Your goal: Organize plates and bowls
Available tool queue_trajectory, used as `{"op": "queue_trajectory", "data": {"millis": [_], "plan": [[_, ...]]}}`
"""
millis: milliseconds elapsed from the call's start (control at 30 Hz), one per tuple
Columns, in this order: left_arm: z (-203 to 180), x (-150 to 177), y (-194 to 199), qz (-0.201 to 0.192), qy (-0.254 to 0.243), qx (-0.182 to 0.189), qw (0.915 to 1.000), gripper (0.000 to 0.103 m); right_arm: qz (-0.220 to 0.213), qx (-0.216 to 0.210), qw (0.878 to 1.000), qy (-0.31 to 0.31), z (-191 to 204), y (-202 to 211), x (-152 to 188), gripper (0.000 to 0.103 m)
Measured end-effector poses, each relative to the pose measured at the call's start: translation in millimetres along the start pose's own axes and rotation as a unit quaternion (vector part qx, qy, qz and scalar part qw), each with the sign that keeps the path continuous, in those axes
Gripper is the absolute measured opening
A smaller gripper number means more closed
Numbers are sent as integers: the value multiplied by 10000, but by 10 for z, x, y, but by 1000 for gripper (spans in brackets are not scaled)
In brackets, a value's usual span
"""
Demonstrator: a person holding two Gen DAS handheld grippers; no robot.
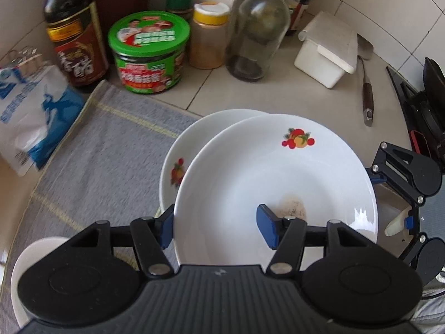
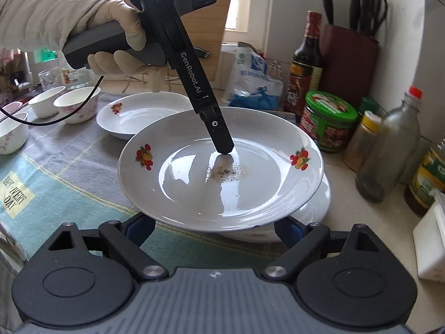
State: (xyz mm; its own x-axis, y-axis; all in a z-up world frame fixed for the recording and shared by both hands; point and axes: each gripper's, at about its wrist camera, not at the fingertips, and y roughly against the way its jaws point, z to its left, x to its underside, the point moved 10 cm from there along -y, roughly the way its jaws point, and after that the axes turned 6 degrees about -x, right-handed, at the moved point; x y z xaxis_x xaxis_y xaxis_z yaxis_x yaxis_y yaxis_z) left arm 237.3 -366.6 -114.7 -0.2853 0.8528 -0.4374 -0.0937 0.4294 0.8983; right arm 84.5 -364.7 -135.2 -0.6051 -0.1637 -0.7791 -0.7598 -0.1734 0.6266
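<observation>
My left gripper (image 1: 217, 228) is shut on the near rim of a white plate with fruit prints (image 1: 278, 172), one pad inside the dish and one under it. The plate has a dark speckled stain (image 2: 225, 171) in its middle. It hangs tilted just above a second fruit-print plate (image 1: 172, 161) on the grey cloth (image 1: 105, 150). In the right wrist view a gloved hand (image 2: 122, 22) holds the left gripper (image 2: 222, 150). My right gripper (image 2: 214, 231) stands open and low, its blue fingers (image 2: 139, 228) under the held plate's near rim, tips hidden.
A third plate (image 2: 133, 117) and three small bowls (image 2: 78, 103) sit further left on the cloth. Along the tiled wall stand a soy bottle (image 1: 72, 36), a green-lidded jar (image 1: 150, 53), a spice jar (image 1: 208, 39), a glass bottle (image 1: 258, 27), a white box (image 1: 325, 50) and a knife block (image 2: 347, 64).
</observation>
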Motion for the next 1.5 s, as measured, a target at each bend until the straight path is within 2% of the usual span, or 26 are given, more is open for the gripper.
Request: {"op": "queue_trajectory", "data": {"millis": [433,867,1500], "plan": [[-212,-220,-230,62,-334,277,9990,61,79,256,9989,-374,-157,78,131,95],[-189,-265,-379,169,-283,451,9984,62,214,269,9969,-704,-205,66,140,95],[-128,-277,-462,186,-323,514,9980,62,393,235,9960,-768,-218,4,107,95]]}}
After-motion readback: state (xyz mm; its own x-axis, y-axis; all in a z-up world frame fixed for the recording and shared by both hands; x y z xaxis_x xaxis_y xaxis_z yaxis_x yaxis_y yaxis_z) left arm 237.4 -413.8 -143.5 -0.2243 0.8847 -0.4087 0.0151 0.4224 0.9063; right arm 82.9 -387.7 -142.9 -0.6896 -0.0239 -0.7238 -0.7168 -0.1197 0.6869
